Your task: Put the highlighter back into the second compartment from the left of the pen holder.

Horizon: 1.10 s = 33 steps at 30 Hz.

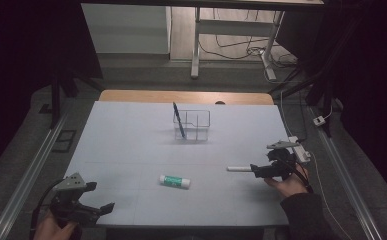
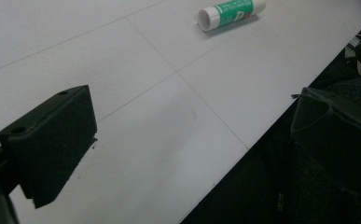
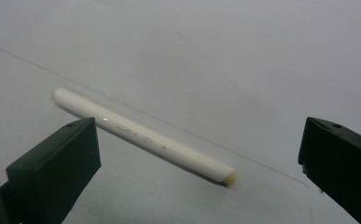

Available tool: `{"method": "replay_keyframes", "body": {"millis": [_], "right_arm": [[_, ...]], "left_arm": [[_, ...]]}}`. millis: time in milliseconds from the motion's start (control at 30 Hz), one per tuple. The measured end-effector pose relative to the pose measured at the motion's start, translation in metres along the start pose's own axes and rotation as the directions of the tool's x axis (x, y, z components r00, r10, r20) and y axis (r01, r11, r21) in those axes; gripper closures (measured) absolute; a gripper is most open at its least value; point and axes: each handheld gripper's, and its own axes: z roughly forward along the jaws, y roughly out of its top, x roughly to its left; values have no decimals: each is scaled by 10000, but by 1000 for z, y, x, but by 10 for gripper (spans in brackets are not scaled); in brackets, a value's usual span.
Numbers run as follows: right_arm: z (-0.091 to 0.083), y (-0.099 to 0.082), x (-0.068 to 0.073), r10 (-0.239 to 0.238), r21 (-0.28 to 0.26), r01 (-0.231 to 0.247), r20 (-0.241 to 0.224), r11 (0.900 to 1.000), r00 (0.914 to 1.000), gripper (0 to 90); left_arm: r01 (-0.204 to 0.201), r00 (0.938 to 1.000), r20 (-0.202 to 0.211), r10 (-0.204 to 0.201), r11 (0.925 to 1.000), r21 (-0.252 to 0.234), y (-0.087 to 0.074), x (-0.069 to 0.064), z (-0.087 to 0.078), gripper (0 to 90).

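A white pen [image 1: 238, 169] lies flat on the white table mat [image 1: 131, 150] at the right. My right gripper [image 1: 256, 170] is just to its right, open. In the right gripper view the white pen [image 3: 143, 136] lies slantwise between the two spread jaws, touching neither, and the right gripper [image 3: 197, 163] holds nothing. A green-and-white glue stick [image 1: 175, 181] lies on its side near the mat's front middle. My left gripper [image 1: 101, 200] hovers open over the front left corner. The glue stick [image 2: 232, 11] is far ahead of the left gripper [image 2: 192, 144].
A clear plastic organizer [image 1: 196, 125] stands at the mat's back middle with a blue pen [image 1: 179, 120] leaning in its left compartment. A white power strip [image 1: 301, 149] lies off the mat's right edge. Metal rails run along both sides of the table.
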Motion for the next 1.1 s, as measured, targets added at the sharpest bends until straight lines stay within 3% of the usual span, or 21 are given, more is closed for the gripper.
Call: {"method": "replay_keyframes", "body": {"millis": [100,200,300,500,533,567,700,900,1100], "right_arm": [[2,-3,-9,228,180,-230,111,9996,9997,11],[3,-6,-16,373,409,-385,304,9984,9988,81],[2,-9,-24,386,565,-409,413,9976,9984,245],[2,-13,-37,746,903,-745,19,9931,9972,611],[3,-14,-40,871,980,-852,-159,9915,9961,720],[3,-14,-40,871,980,-852,-159,9915,9961,720],[8,-16,-45,976,1337,-920,-358,9867,9946,877],[18,-18,-51,1163,1663,-1066,-497,9803,9920,892],[23,-19,-53,1180,1619,-1046,-751,9812,9902,893]], "left_arm": [[-2,10000,1,2,10000,1,0,0,0,5],[-12,10000,12,12,10000,10,0,0,0,6],[-29,10000,16,29,10000,21,0,0,0,6],[-65,10000,19,65,10000,41,0,0,0,6],[-69,10000,20,69,10000,43,0,0,0,6],[-70,10000,23,69,10000,51,0,0,0,6],[-94,10000,17,94,9999,81,0,-1,1,6],[-123,9999,21,123,9998,130,1,-1,1,7],[-159,9999,18,159,9997,161,1,-1,1,7]]}}
